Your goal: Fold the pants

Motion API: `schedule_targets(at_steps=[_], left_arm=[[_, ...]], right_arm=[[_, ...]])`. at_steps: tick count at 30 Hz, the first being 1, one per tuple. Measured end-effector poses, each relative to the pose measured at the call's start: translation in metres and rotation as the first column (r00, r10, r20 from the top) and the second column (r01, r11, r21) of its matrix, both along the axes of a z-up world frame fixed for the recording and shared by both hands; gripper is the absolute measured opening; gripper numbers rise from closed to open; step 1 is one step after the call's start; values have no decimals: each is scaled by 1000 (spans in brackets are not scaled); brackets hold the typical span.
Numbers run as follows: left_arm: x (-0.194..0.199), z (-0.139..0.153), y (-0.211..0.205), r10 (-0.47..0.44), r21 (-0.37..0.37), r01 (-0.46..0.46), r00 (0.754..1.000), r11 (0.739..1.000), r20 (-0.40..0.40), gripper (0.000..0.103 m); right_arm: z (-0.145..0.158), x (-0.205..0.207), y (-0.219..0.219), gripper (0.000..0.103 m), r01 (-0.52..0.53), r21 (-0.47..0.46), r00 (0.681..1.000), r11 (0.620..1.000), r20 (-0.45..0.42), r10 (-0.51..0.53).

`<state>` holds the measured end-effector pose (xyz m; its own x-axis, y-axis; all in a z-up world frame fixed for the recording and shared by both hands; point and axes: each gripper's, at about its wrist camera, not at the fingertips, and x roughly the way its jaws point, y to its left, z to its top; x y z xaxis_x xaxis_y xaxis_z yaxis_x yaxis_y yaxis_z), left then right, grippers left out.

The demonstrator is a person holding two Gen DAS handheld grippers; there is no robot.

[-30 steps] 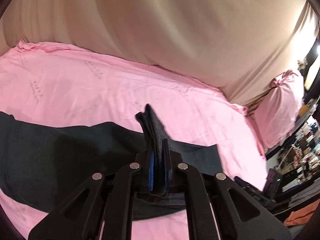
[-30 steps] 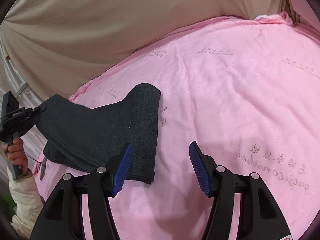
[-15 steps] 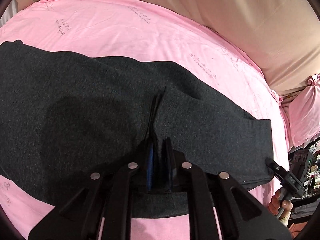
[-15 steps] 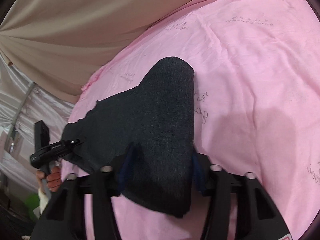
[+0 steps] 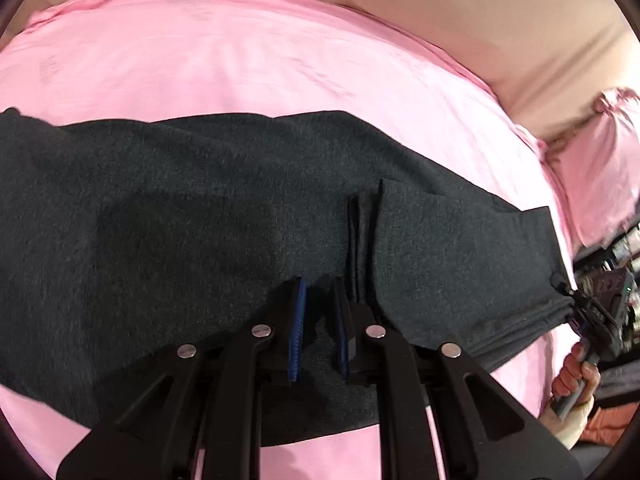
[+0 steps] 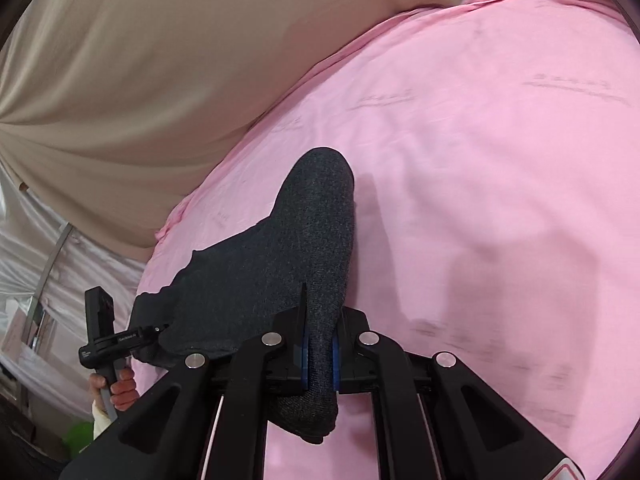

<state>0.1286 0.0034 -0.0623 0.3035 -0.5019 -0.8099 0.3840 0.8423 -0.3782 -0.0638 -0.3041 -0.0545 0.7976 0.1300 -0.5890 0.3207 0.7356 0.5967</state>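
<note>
Left wrist view: sits just behind own hand-held gripper (image 5: 320, 316), fingers fill lower centre; looks steeply down, very near dark pants (image 5: 160, 232) on pink bed (image 5: 240, 60). Right hand-held gripper (image 5: 576, 304) seen at right edge.

Right wrist view: behind own hand-held gripper (image 6: 318, 356), less steep tilt, close over bed (image 6: 480, 160); left hand-held gripper (image 6: 160, 330) at lower left.

Shared: pants (image 6: 280, 260), pink bed, beige drape (image 5: 480, 8) at top of frame, (image 6: 140, 60).

Counted: one pair of dark pants (image 5: 200, 208), one pink bedsheet (image 5: 240, 60), one pink pillow (image 5: 600, 160), two tools: left tool (image 5: 318, 320) and right tool (image 6: 318, 354).
</note>
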Motion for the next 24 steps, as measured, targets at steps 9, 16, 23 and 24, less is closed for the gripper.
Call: schedule_targets(at_steps=[9, 16, 23, 24], left_arm=[[-22, 5, -64, -84, 53, 82, 995, 995, 45, 13], [-30, 14, -61, -33, 129, 20, 995, 991, 98, 13], [-43, 38, -43, 56, 239, -126, 959, 963, 279, 39], [-44, 41, -39, 66, 245, -142, 953, 959, 294, 39]], right_arm=[[-10, -30, -29, 7, 99, -39, 992, 994, -77, -102], [37, -45, 0, 31, 244, -448, 936, 860, -124, -330], [74, -10, 100, 30, 8, -551, 996, 834, -71, -56], [73, -1, 110, 30, -27, -555, 997, 831, -77, -19]])
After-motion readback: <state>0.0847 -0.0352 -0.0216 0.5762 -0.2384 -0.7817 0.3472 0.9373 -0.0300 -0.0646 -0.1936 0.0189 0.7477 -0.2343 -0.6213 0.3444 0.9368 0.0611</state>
